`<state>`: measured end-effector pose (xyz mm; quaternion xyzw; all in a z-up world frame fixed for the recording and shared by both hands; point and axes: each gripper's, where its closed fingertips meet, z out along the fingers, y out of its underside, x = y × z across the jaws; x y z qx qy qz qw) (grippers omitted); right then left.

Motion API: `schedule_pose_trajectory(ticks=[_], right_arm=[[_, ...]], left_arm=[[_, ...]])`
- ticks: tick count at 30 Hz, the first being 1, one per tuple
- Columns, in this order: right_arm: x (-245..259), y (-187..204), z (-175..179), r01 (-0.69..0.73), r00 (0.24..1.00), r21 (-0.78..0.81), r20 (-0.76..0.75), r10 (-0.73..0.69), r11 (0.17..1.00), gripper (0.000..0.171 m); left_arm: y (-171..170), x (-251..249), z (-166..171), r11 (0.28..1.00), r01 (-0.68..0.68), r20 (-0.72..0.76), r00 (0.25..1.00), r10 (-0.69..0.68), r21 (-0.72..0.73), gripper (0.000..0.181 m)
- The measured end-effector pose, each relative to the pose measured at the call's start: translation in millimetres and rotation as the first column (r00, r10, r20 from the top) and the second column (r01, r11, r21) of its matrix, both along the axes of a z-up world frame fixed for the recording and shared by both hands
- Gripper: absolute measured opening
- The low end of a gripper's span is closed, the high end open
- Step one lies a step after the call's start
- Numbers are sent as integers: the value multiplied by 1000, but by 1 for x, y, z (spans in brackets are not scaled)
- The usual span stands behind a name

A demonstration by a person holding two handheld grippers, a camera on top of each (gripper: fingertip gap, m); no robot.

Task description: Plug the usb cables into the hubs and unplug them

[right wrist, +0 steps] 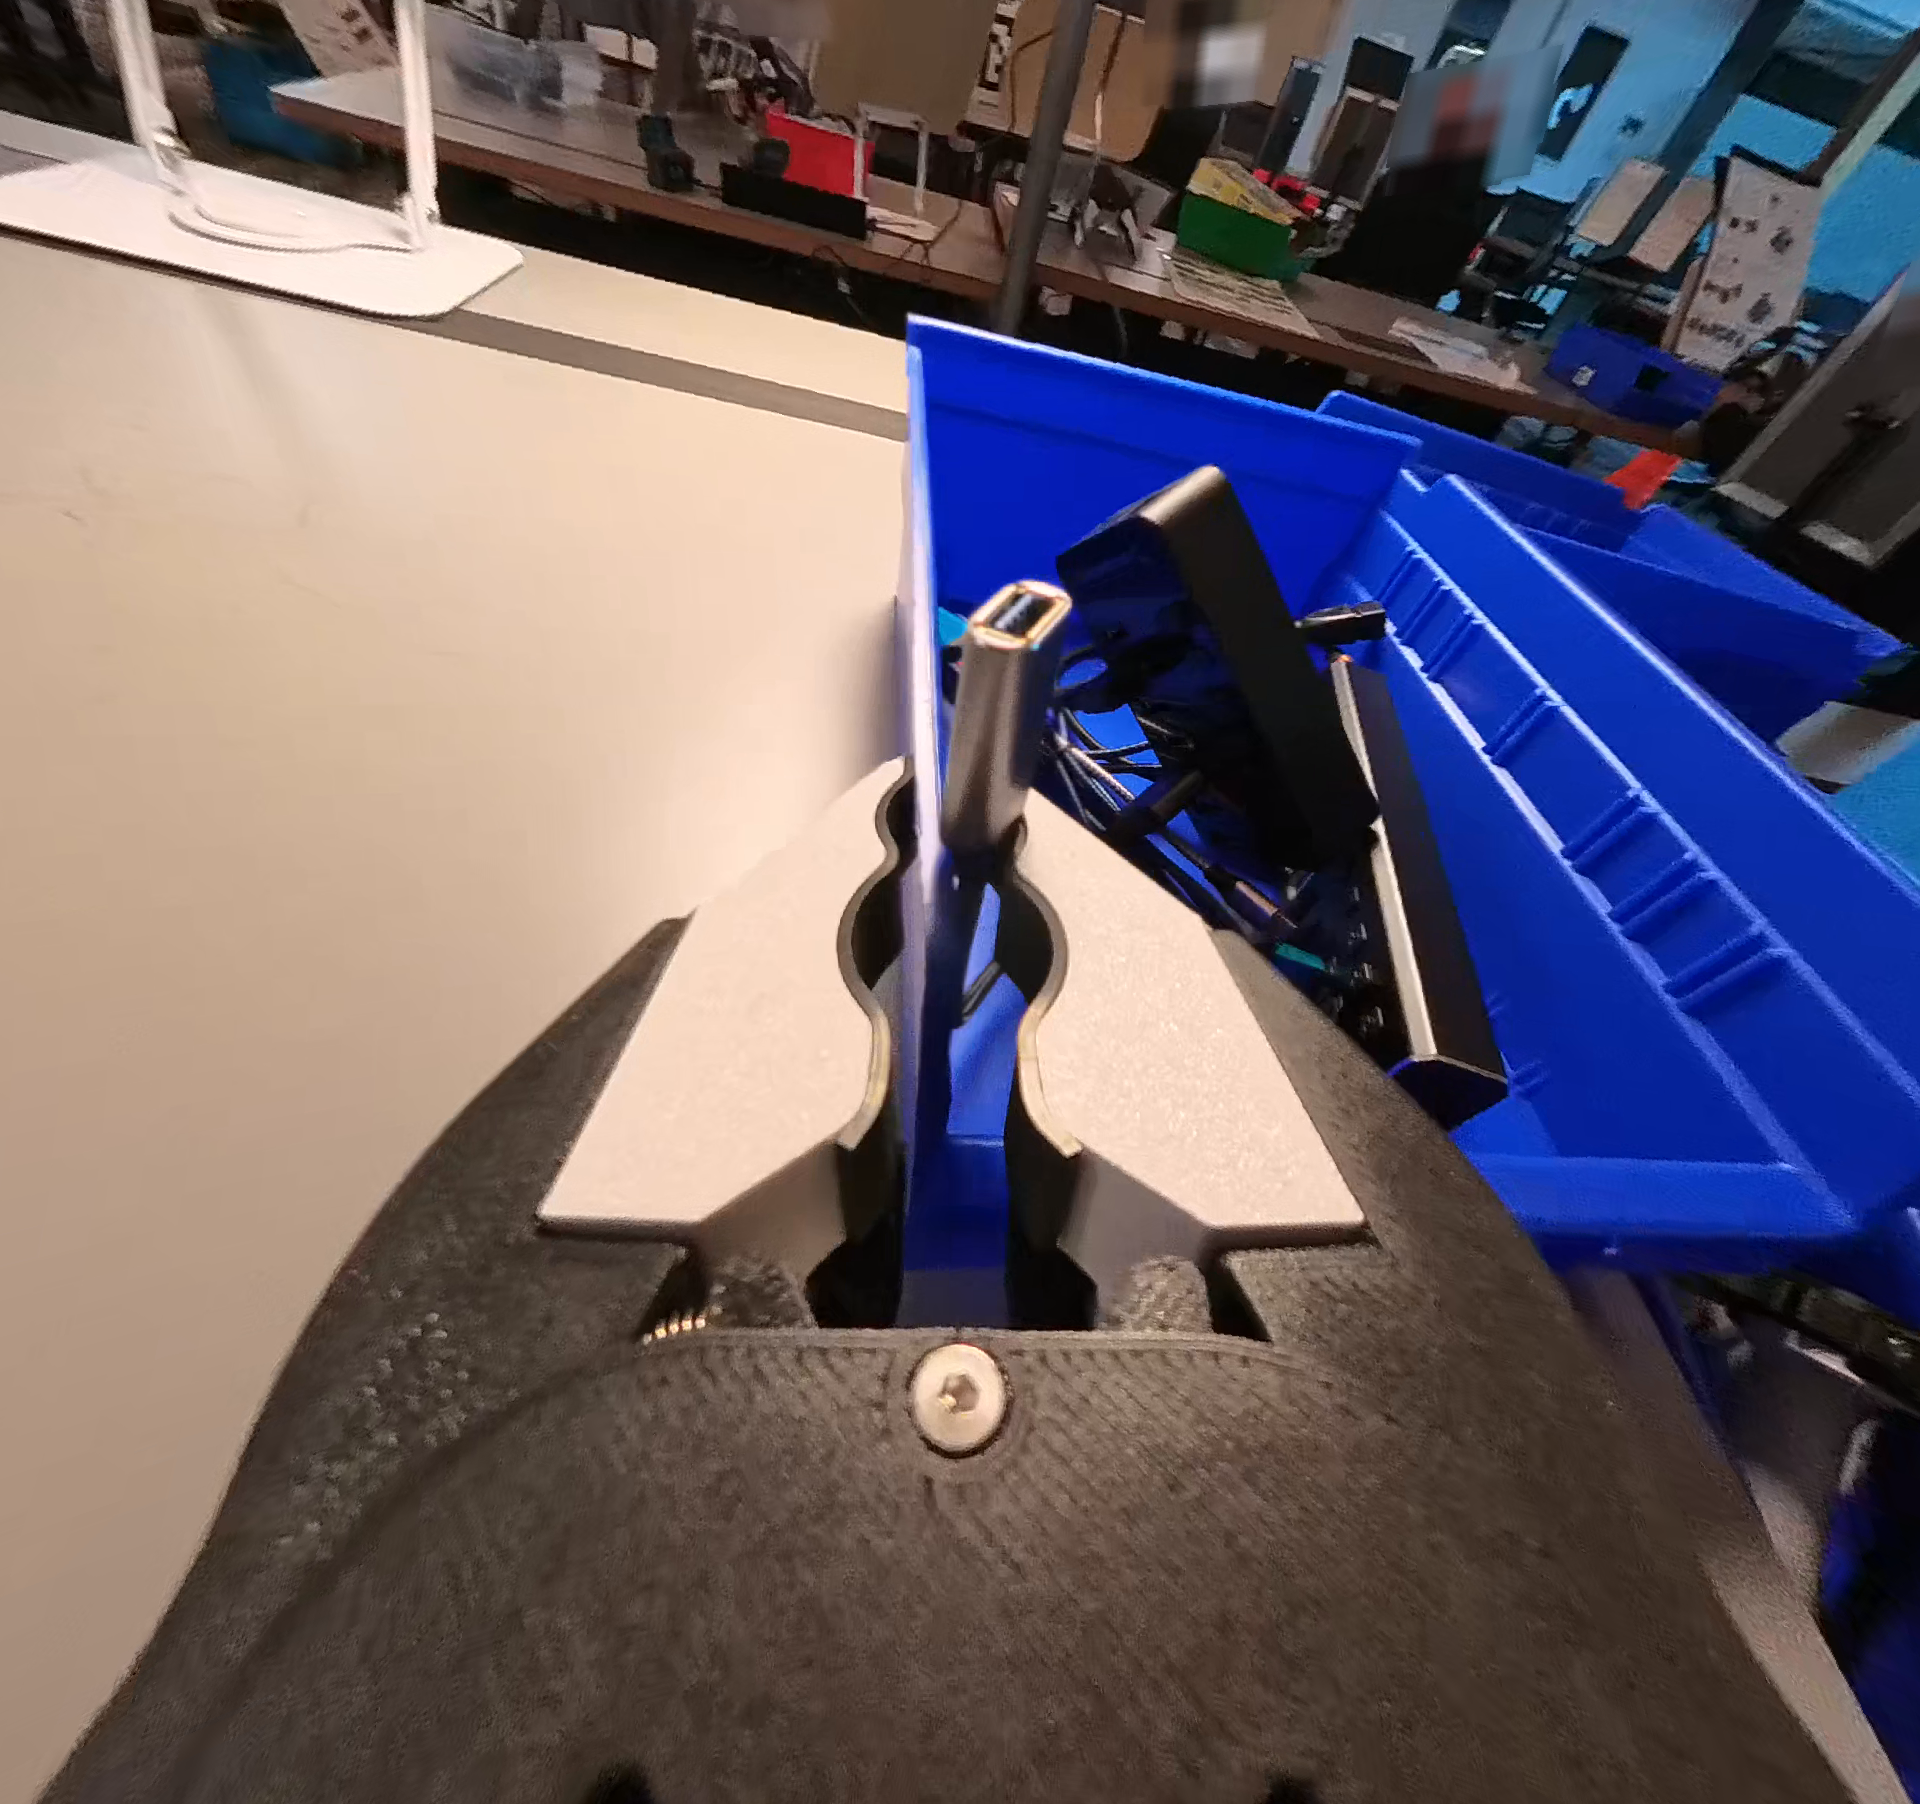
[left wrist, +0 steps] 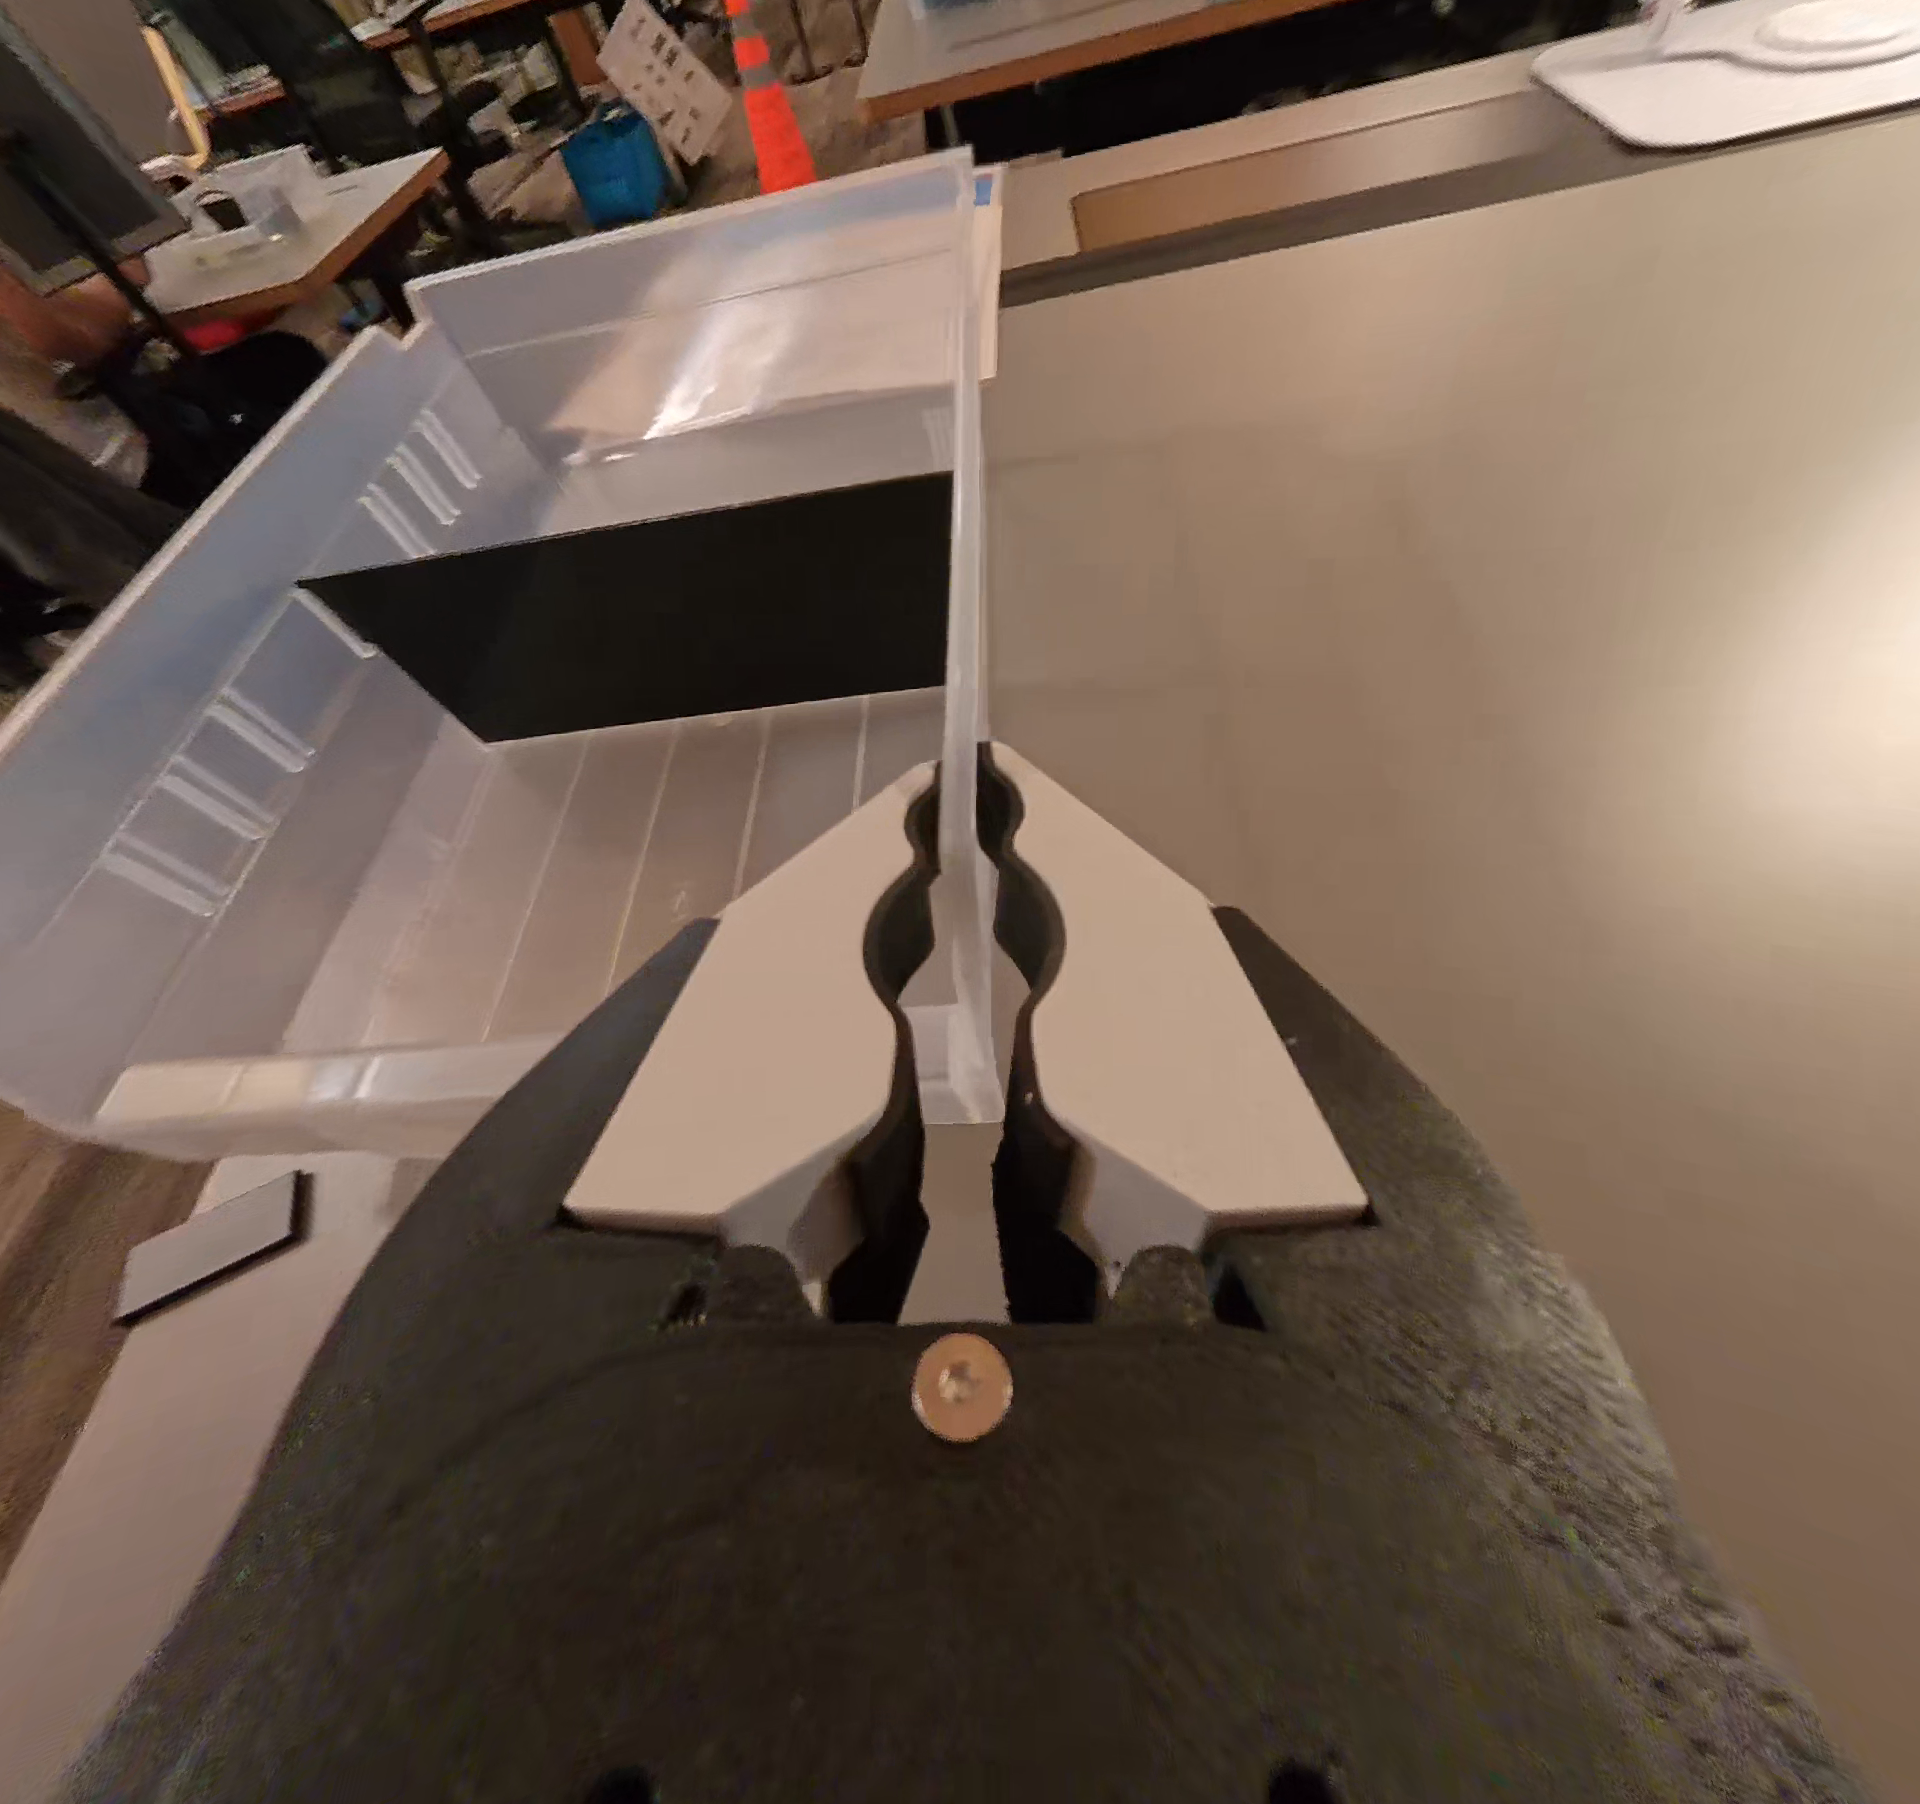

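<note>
My left gripper (left wrist: 961,767) is shut on the right wall of a clear plastic bin (left wrist: 312,819); the wall runs between its jaws. The bin holds only a black divider (left wrist: 665,601). My right gripper (right wrist: 956,819) is shut on the left wall of a blue bin (right wrist: 1662,923). A grey USB plug (right wrist: 1003,705) stands up just past the fingertips, inside that wall; I cannot tell whether it is pinched too. In the blue bin a black hub (right wrist: 1236,653) leans upright, a long black hub (right wrist: 1413,881) lies along the side, and tangled black cables (right wrist: 1122,757) lie beneath.
Both bins stand on a beige table (left wrist: 1455,715), the clear one at its left edge, the blue one at its right. A white stand base (right wrist: 260,237) sits at the back. A flat black plate (left wrist: 208,1245) lies near the clear bin. A second blue bin (right wrist: 1714,591) stands behind. There is about 80 cm between the tips of the two grippers. Between my right fingertips and the black hub (right wrist: 1236,653) there is roughly 8 cm.
</note>
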<state>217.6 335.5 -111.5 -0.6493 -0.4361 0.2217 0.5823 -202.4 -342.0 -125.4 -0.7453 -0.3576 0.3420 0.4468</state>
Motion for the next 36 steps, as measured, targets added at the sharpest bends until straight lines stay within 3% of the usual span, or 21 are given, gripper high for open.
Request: schedule_pose_trajectory(ticks=[10,16,20,26,31,36], right_arm=[[-15,-23,3,-145,989,30,-23,146,989,4],[-33,-46,3,-273,961,29,-38,274,962,5],[-48,-78,3,-458,888,21,-38,458,889,5],[-68,-125,2,-747,665,-8,-38,746,665,5],[-84,-151,0,-890,454,-53,-35,890,452,7],[-109,-173,-1,-957,277,-100,-35,960,273,9]], left_arm=[[31,56,1,967,250,-63,966,-252,-38,7],[71,101,1,858,513,-52,856,-514,-32,7],[99,140,1,695,718,-44,695,-717,20,6],[124,211,1,312,945,-28,316,-948,98,7],[125,258,2,26,981,12,24,-1000,191,7],[141,294,3,-142,960,2,-146,-989,241,8]])
